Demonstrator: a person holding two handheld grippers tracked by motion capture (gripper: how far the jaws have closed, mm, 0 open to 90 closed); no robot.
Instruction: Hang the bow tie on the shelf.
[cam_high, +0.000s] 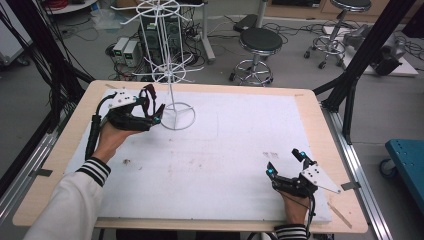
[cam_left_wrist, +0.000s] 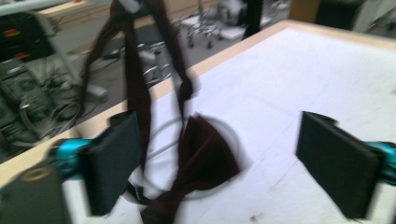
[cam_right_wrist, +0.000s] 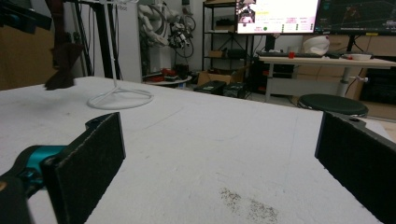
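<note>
The job in hand is getting the dark red bow tie (cam_high: 148, 102) onto the white wire stand (cam_high: 172, 75), and I judge it about halfway: the tie is up off the table and carried next to the stand, but its strap is not yet over any of the wire arms. What is left is to lift the loop to one of those arms, drop it on and let go.

My left gripper (cam_high: 150, 114) sits just left of the stand's ring base, near the far left part of the table (cam_high: 305, 107). Its jaws stand wide apart. In the left gripper view the strap (cam_left_wrist: 135, 74) hangs down along the inner face of one pad and the bow (cam_left_wrist: 201, 158) dangles in the gap between the pads, over the stand's ring base (cam_left_wrist: 236, 144). The other pad is well clear of the cloth. That view is smeared, so I cannot say for certain how the strap is caught; it looks draped over or hooked on that one jaw, not pinched between the two.

My right gripper (cam_high: 285, 162) rests low on the white mat, well away from the stand on the near right side (it has no part in the carrying now). Its jaws are spread wide and hold nothing, with bare mat between the pads (cam_right_wrist: 88, 163).
</note>
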